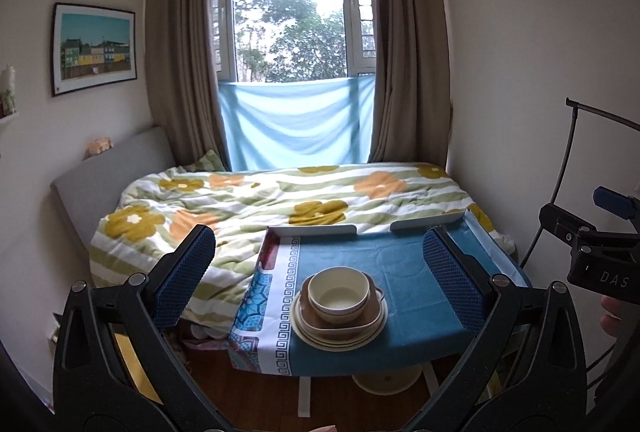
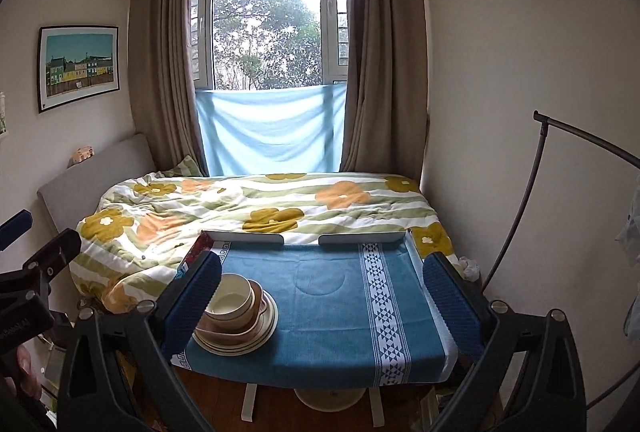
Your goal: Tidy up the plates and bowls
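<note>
You are holding the left hand-held gripper (image 1: 320, 272) and the right hand-held gripper (image 2: 322, 290) wide and empty, well back from the stack (image 1: 340, 312): a cream bowl (image 1: 339, 290) in a brown dish (image 1: 370, 322) on plates (image 1: 316, 336), sitting near the tabletop's (image 1: 412, 296) front-left edge. You are risking a slide: the cloth (image 2: 340, 296) could shift under a nudge, tipping the stack floorward.
</note>
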`<state>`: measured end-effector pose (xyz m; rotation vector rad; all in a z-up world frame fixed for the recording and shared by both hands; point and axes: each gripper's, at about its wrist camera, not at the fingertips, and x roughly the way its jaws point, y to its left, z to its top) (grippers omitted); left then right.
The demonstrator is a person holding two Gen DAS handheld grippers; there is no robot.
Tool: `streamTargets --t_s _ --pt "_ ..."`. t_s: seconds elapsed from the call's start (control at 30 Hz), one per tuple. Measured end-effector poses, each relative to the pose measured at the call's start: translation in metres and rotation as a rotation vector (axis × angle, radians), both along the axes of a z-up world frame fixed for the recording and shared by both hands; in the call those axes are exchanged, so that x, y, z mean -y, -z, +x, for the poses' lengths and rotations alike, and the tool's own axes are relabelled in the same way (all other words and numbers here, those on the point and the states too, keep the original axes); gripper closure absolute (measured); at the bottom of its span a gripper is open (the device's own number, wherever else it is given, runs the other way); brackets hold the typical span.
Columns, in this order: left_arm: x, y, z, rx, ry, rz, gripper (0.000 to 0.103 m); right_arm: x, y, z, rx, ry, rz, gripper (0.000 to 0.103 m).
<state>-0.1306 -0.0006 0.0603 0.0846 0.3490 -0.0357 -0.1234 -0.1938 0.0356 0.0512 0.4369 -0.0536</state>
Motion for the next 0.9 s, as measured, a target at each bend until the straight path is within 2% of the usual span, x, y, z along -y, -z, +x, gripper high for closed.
streamTargets --t_s 0.9 --pt "-0.0079 0.0033 0.0064 -0.027 -0.012 0.002 0.0 0.0041 0.0043 0.0059 -0.027 0.002 -0.005 0.003"
